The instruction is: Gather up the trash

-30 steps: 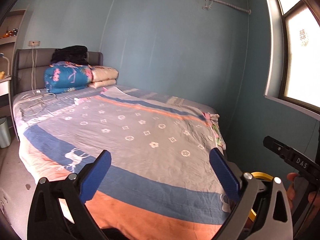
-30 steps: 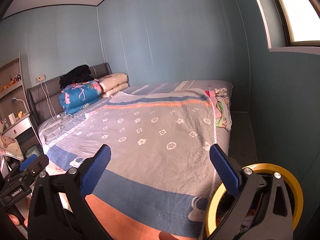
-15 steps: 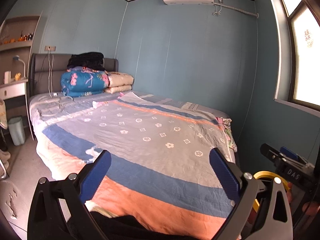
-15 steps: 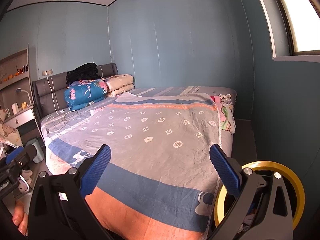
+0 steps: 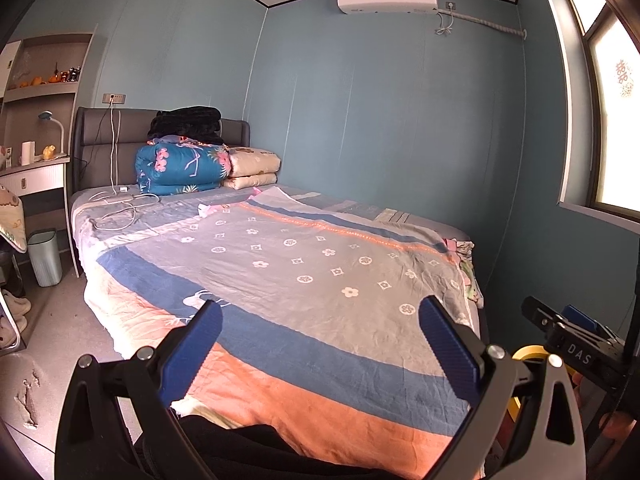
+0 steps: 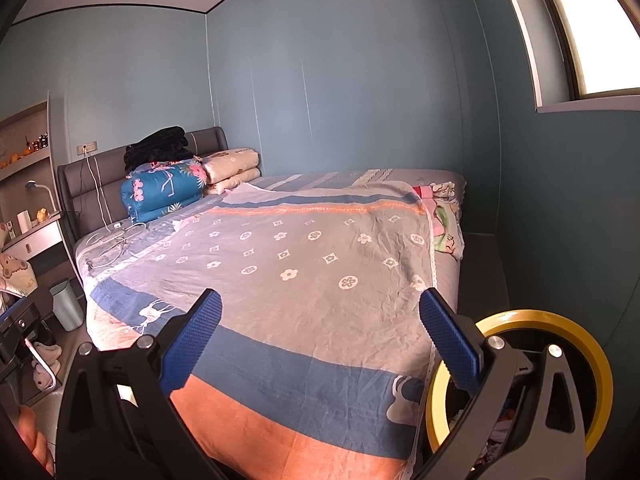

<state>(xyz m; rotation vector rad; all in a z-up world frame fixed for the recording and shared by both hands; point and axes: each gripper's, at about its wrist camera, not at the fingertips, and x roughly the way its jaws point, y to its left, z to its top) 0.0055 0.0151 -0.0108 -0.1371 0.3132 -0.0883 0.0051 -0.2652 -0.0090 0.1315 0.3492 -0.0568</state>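
My left gripper (image 5: 320,344) is open and empty, held above the foot of a bed (image 5: 280,264) with a grey, blue and orange blanket. My right gripper (image 6: 320,340) is also open and empty over the same bed (image 6: 312,264). A yellow-rimmed bin (image 6: 560,344) sits just behind my right gripper's right finger; it also shows in the left wrist view (image 5: 528,354). A small pale scrap (image 5: 206,209) lies on the bed near the pillows. A light grey waste bin (image 5: 46,256) stands on the floor left of the bed and shows in the right wrist view (image 6: 66,308).
Folded quilts (image 5: 180,168) and white cables (image 5: 120,204) lie at the bed's head. A desk (image 5: 36,172) and slippers (image 5: 14,308) are at the left. Crumpled clothes (image 6: 444,216) hang at the bed's right edge. Walls close in at the right.
Both wrist views have swung right and pulled back: the bed sits lower and farther, and the desk, shelf and floor bin have come into view at the left. Both grippers stay open.
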